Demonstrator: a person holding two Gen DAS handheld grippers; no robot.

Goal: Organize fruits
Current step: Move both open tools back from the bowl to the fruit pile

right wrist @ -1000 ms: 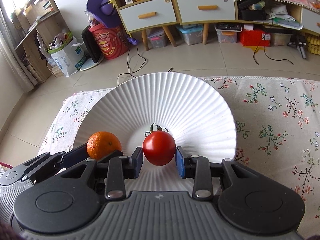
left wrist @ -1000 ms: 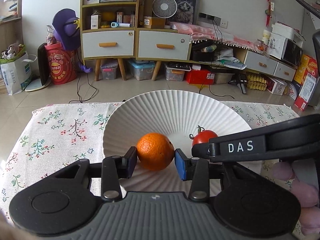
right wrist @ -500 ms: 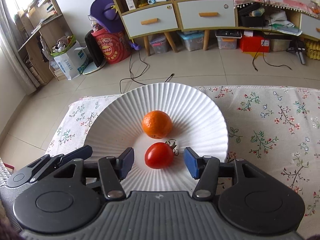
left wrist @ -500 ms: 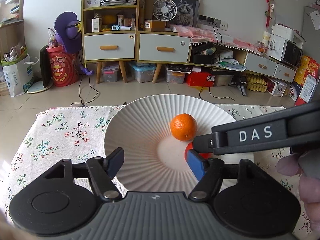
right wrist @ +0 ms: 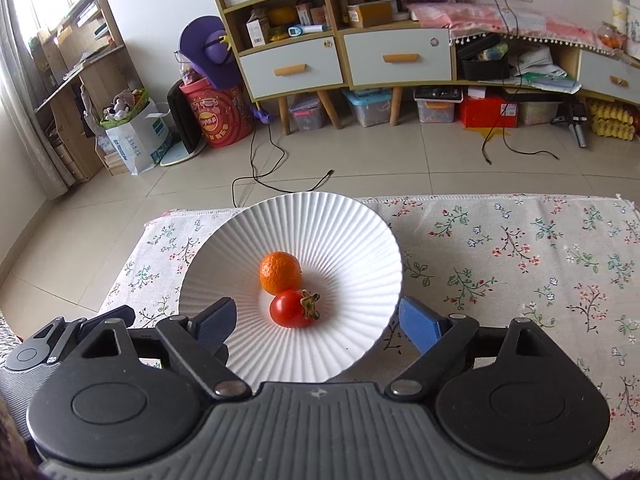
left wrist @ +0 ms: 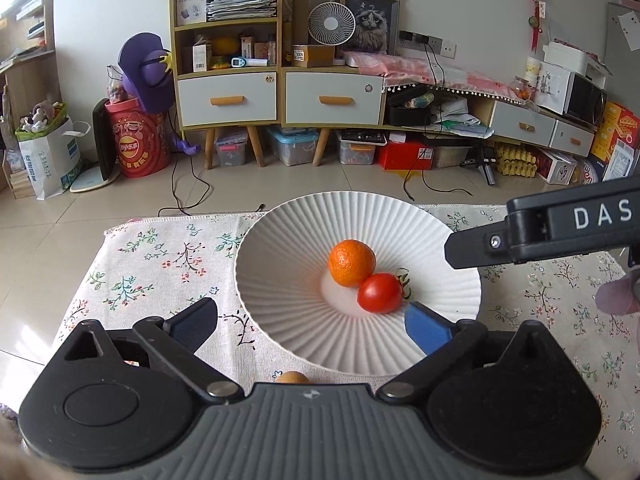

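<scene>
A white ribbed plate (left wrist: 280, 240) (right wrist: 360, 240) sits on the floral tablecloth. In its middle an orange (left wrist: 352, 262) (right wrist: 280, 272) and a red tomato (left wrist: 380, 293) (right wrist: 291, 309) lie touching each other. My left gripper (left wrist: 312, 324) is open and empty, held back over the plate's near edge. My right gripper (right wrist: 318, 322) is open and empty too, above the plate's near rim; its side shows at the right of the left wrist view (left wrist: 560, 228). A small orange-brown fruit (left wrist: 292, 378) peeks out just in front of the left gripper's body, mostly hidden.
The floral tablecloth (left wrist: 160, 264) (right wrist: 520, 260) covers the table; its far edge drops to a tiled floor. Cabinets, boxes and cables stand far behind. The left gripper's body shows at the lower left of the right wrist view (right wrist: 60, 340).
Both grippers opened, let go of the orange and the tomato onto the plate, and pulled back and up. The two fruits now rest together in the plate's middle.
</scene>
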